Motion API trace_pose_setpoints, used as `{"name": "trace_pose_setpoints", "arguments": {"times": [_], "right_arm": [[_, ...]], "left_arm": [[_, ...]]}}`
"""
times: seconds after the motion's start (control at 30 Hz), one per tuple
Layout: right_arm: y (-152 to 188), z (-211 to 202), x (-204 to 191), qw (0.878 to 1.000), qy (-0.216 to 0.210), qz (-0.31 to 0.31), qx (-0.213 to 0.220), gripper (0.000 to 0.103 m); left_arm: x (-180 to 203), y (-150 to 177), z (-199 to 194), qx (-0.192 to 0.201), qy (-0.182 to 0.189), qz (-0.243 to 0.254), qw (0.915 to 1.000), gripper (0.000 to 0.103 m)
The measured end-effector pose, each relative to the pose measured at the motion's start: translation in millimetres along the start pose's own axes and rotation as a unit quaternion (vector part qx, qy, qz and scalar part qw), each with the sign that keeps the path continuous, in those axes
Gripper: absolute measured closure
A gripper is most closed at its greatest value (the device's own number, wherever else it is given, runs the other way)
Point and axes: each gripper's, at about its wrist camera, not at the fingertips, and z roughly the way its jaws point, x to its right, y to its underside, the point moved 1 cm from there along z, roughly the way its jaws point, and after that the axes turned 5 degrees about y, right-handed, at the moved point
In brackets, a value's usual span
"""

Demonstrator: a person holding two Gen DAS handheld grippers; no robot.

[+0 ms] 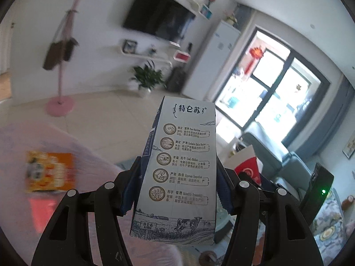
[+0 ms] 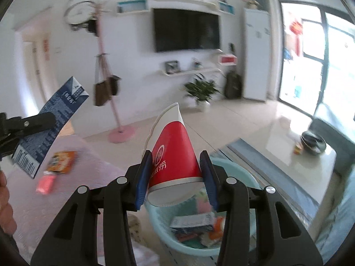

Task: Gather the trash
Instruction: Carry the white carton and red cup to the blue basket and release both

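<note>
My pale blue plastic basin (image 2: 235,173), the largest task object, sits just below my right tongs and already holds flattened cartons and wrappers in a loose heap; so I judge collection well under way but unfinished; two pieces are in my grip and not yet dropped, and two lie on the pink-covered surface (image 1: 93,177). My left tongs (image 1: 177,190) are part open, pads pressed on the sides of a milk carton (image 1: 184,155); it is rectangular, printed paperboard, matte, crisp-edged, held upright. My right tongs (image 2: 175,177) are likewise part open, clamped on a paper cup (image 2: 173,153); it is red and white, conical, its thin rolled rim squashed to a point, base towards me, directly above the basin. Still to gather: an orange snack packet (image 2: 63,161), flat glossy foil; beside it a smaller pink wrapper (image 2: 45,184), crumpled and soft-looking.
</note>
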Motion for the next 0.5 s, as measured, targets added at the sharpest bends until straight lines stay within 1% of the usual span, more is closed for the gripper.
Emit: {"name": "trace_pose_setpoints", "arguments": {"times": [0.17,0.3,0.37,0.5], "right_arm": [[11,39,32,0.997,0.026,0.043,-0.052,0.062],[22,59,48,0.993,0.042,0.064,-0.091,0.061],[28,66,54,0.990,0.046,0.074,-0.108,0.061],[37,72,61,0.987,0.050,0.086,-0.125,0.061]], "left_arm": [[2,12,51,-0.045,0.010,-0.010,0.9989,0.045],[2,26,85,-0.079,0.017,-0.017,0.9966,0.044],[3,32,98,-0.093,0.020,-0.018,0.9953,0.046],[0,42,112,-0.113,0.019,-0.012,0.9934,0.045]]}}
